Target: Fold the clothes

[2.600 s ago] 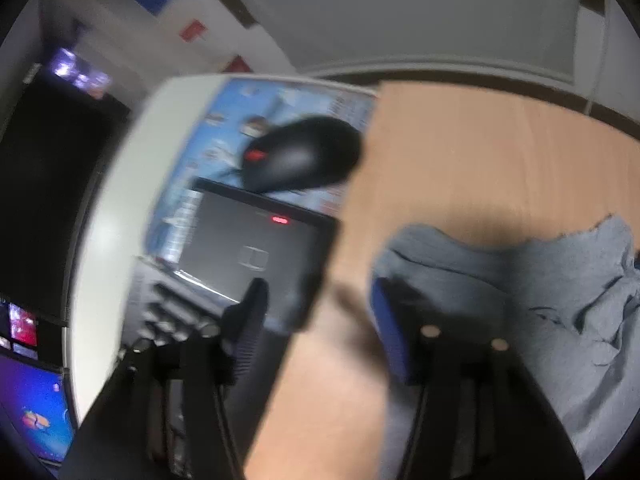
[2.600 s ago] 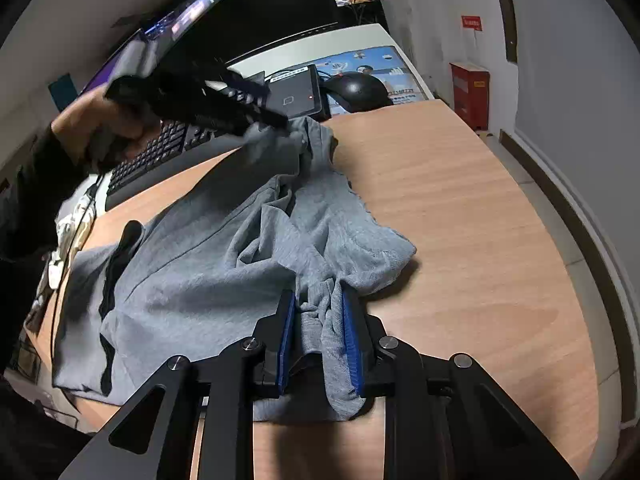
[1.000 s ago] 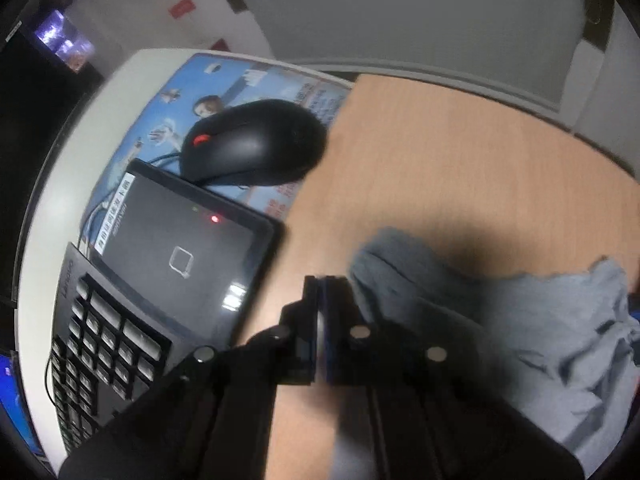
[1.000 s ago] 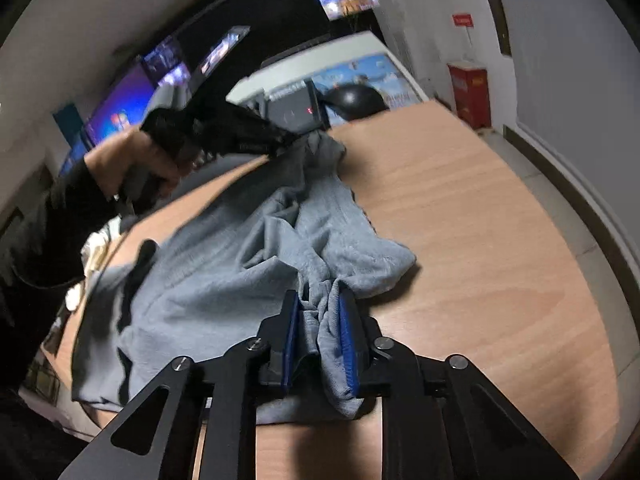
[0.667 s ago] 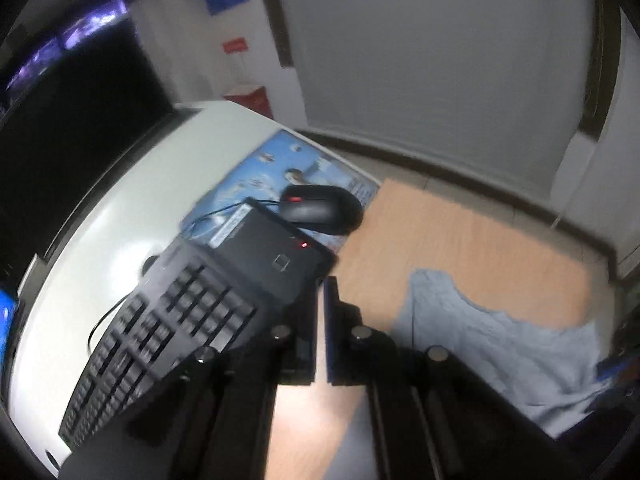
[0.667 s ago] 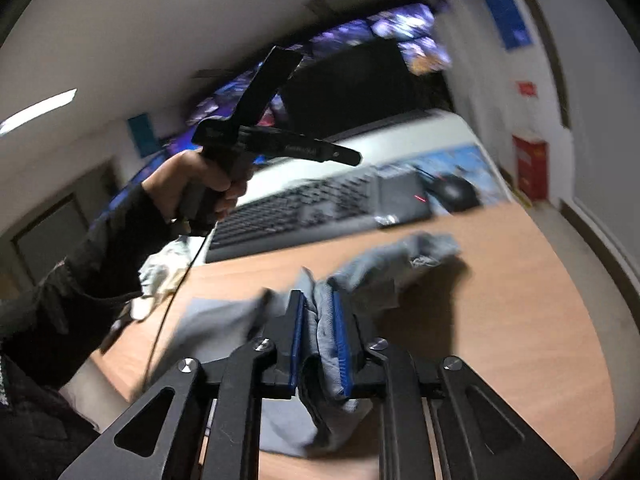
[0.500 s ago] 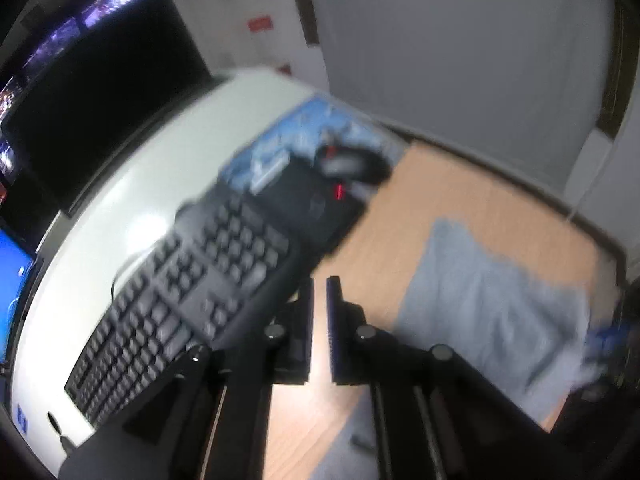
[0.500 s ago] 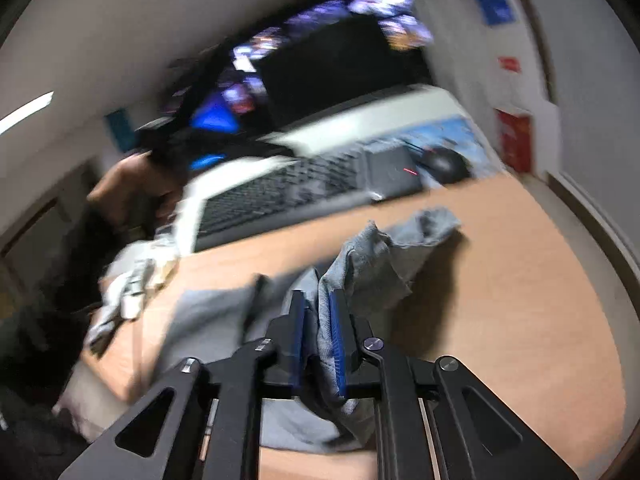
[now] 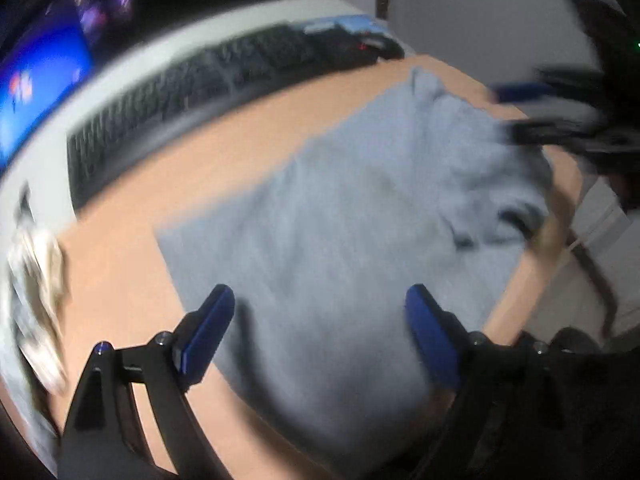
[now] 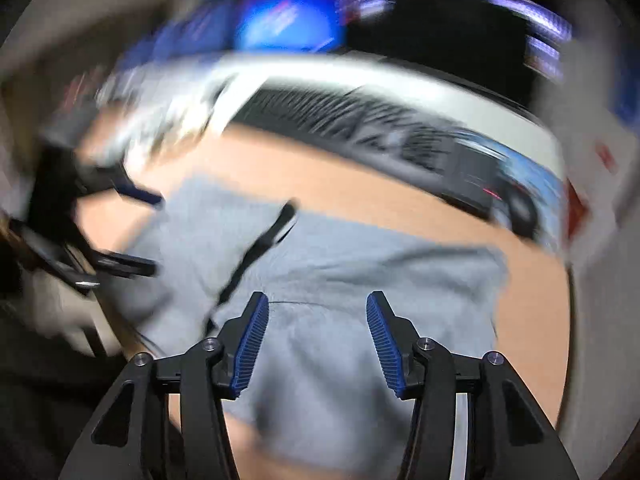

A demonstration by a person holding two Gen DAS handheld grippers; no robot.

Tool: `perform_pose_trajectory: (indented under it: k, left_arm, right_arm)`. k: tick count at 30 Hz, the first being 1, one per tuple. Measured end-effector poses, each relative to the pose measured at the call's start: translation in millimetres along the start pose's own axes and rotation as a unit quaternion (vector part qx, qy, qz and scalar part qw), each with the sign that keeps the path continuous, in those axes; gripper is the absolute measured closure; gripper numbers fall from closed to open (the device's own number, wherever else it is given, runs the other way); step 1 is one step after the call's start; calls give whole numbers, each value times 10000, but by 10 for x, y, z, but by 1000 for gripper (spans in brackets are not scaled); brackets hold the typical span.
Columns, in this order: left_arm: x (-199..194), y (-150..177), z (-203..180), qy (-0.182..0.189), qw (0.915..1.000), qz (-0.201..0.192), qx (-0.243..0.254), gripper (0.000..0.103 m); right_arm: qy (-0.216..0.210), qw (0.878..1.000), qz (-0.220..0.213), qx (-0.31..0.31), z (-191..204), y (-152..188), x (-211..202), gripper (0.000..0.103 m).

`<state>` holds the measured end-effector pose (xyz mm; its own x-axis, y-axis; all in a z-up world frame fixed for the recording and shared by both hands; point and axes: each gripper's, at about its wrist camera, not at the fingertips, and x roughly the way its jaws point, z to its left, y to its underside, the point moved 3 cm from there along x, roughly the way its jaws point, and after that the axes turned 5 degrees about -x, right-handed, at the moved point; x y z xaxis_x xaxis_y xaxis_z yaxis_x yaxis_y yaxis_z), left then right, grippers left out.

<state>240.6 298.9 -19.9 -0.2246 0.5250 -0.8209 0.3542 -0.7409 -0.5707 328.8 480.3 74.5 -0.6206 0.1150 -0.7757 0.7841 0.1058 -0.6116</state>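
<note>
both tools, left [image 9: 316, 332] and right [image 10: 314, 344], now spread apart, grey garment [image 9: 360, 216] released

Each black hand-held gripper [image 10: 316, 344] has ribbed blue finger pads [image 10: 250, 346].

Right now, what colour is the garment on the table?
Plain grey garment, with a dark drawstring; the left wrist view shows it best.
</note>
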Motion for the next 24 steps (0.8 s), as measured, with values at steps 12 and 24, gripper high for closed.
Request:
perform_pose_trajectory:
  k: [12,24]
  left_arm:
    - [653,-410,426,-660,9948,327,705,0]
    - [447,-1204,945,-178,9995,108,234,1]
  right_arm:
    - [-359,9911,1272,128,-162,-71,900,50]
    - [60,9985,497,-242,42,-334,437,45]
